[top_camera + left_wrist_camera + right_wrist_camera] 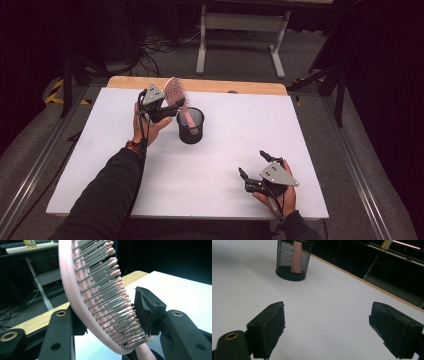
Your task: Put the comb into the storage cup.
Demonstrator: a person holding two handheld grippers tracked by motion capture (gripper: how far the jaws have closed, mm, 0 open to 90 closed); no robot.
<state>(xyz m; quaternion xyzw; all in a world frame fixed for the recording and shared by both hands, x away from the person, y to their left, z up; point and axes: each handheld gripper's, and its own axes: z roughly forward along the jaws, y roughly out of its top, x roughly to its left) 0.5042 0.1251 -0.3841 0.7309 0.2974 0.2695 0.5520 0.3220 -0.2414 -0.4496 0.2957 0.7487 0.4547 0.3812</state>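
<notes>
Toward the upper left of the high view, I am holding my left gripper point(172, 111) against the pink hairbrush point(176, 93), whose handle is standing inside the black mesh cup point(191, 131) while its head is leaning up and to the left above the rim. Looking along that gripper's own view, I am seeing the hairbrush point(100, 302) running diagonally between the two black fingers: the right finger point(147, 308) is sitting against the bristle tips, and the left finger point(58, 335) is lying close to the pink back of the head, though I cannot tell whether it is touching there. I am counting the fingers as grasping the hairbrush only loosely. A strip of the mesh cup point(156, 345) is peeking out at the lower right of that view, beneath the brush head. Down at the lower right of the high view, I am resting my right gripper point(251, 164) on the white worktop point(225, 165), well apart from the cup. Its fingers are standing released, wide apart with nothing between them, and in the right gripper view they are framing bare worktop point(324, 315), with the mesh cup point(293, 260) and the pink handle point(297, 258) inside it showing at the upper left of the frame.
</notes>
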